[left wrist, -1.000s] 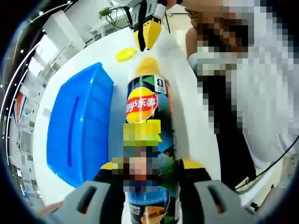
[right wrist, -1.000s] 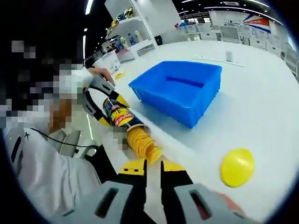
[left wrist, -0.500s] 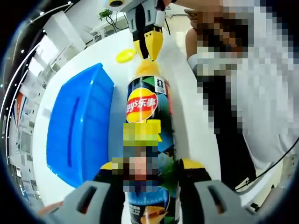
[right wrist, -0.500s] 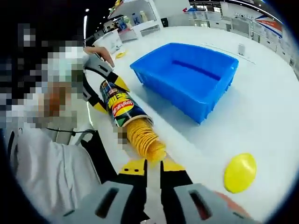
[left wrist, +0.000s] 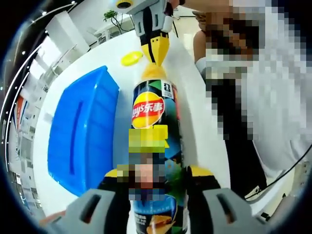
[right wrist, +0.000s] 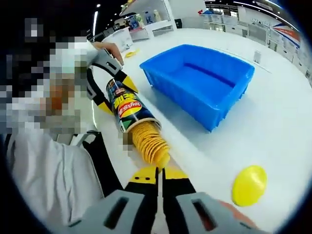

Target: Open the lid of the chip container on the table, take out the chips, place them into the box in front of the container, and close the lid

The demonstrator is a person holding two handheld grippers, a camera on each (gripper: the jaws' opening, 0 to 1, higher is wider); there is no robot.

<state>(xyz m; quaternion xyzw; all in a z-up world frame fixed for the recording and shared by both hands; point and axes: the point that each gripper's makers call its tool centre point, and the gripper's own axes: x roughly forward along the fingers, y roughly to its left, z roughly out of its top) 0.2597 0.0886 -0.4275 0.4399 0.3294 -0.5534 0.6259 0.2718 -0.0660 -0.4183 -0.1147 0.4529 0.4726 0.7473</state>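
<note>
Two grippers are working on one chip container (left wrist: 151, 131) lying on its side on the white tabletop (right wrist: 287, 126). At the bottom of the left gripper view, the left gripper (left wrist: 152, 178) is clamping the container's lower body between its yellow-tipped jaws. A stack of chips (right wrist: 150, 144) is sticking out of the open mouth, and at the bottom centre of the right gripper view the right gripper (right wrist: 159, 171) is pressing its jaws together at the end of that stack. A blue box (right wrist: 202, 84) is sitting just beside the container, toward the upper right. The yellow lid (right wrist: 249, 185) is lying on the tabletop at lower right, apart from the container.
</note>
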